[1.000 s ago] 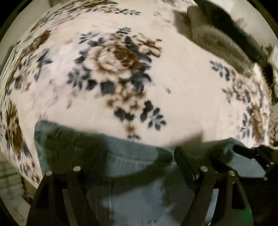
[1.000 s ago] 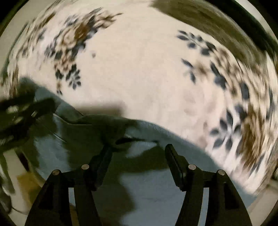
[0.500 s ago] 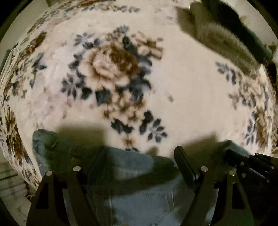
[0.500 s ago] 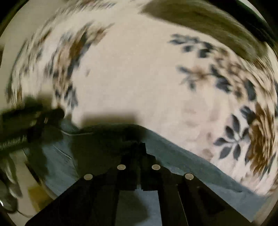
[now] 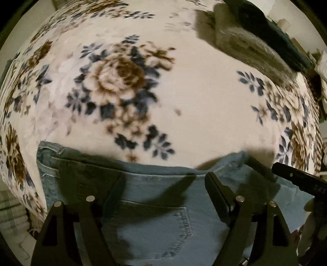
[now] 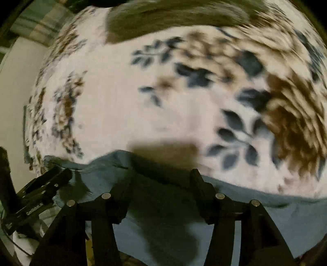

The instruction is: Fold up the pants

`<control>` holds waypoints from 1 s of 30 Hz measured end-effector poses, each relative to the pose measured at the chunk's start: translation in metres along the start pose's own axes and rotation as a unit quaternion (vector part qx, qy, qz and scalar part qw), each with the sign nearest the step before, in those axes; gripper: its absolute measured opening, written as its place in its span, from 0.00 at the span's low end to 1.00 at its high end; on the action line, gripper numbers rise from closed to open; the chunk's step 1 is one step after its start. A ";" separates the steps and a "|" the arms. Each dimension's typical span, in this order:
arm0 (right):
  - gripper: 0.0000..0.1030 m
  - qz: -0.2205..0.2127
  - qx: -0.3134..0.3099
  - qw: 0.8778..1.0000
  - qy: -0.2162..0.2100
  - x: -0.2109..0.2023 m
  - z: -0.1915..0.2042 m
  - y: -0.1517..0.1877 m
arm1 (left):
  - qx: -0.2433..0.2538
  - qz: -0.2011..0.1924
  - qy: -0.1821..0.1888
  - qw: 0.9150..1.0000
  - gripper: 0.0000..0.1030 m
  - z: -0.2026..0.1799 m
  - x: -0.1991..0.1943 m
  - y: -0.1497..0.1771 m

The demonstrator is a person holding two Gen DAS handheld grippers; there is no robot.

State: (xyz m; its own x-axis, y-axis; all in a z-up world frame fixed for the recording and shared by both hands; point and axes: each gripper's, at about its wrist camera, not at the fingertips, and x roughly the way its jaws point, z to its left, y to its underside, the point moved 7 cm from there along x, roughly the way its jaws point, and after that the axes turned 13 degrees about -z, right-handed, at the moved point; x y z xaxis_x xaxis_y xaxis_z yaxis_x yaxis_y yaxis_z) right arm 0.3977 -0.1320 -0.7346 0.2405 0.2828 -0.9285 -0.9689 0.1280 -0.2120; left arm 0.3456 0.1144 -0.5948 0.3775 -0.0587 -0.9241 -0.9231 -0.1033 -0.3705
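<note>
Light blue denim pants (image 5: 159, 216) lie flat on a floral blanket (image 5: 200, 106), with a back pocket facing up below my left gripper. The left gripper (image 5: 164, 182) is open above the pants' upper edge and holds nothing. In the right wrist view the pants (image 6: 290, 216) fill the bottom, their edge running across the frame. The right gripper (image 6: 162, 180) is open just above the denim, empty. The right gripper shows at the right edge of the left wrist view (image 5: 298, 182); the left gripper shows at the left of the right wrist view (image 6: 40, 192).
A grey-green fuzzy folded cloth (image 5: 251, 51) and a dark item (image 5: 271, 26) lie at the far right of the blanket. The same fuzzy cloth shows at the top of the right wrist view (image 6: 173, 18). The blanket's edge drops off at left (image 5: 12, 184).
The right gripper shut half a second ago and has opened again. The left gripper stayed open. Both views shifted slightly over the pants' edge.
</note>
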 end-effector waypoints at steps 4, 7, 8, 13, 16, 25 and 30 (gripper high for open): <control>0.62 -0.031 0.101 0.994 0.004 -0.018 -0.029 0.031 | 0.020 -0.006 0.012 1.000 0.76 -0.032 -0.008 0.007; 0.94 -0.061 0.193 0.979 -0.006 -0.041 -0.067 0.074 | 0.042 -0.015 0.018 0.999 0.76 -0.059 -0.017 0.018; 0.97 -0.071 0.225 0.972 -0.005 -0.051 -0.084 0.090 | 0.050 -0.011 0.022 0.998 0.78 -0.070 -0.019 0.027; 0.97 -0.140 0.371 0.917 0.039 -0.098 -0.190 0.184 | 0.077 0.030 0.057 0.995 0.89 -0.128 -0.016 0.071; 0.97 -0.168 0.440 0.881 0.050 -0.127 -0.260 0.233 | 0.096 0.037 0.068 0.992 0.89 -0.167 -0.019 0.101; 0.90 -0.247 0.528 0.812 0.000 -0.151 -0.424 0.285 | 0.141 0.061 0.066 0.986 0.89 -0.281 0.016 0.167; 0.82 -0.295 0.534 0.790 -0.060 -0.150 -0.457 0.279 | 0.161 0.070 0.027 0.984 0.91 -0.303 0.044 0.190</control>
State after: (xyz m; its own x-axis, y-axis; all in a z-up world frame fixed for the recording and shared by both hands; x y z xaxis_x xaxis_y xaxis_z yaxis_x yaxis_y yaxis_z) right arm 0.0639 -0.5736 -0.7938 0.6974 -0.0458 -0.7152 -0.0986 0.9823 -0.1591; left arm 0.2091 -0.2087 -0.6775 0.2405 -0.1036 -0.9651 -0.9386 0.2286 -0.2584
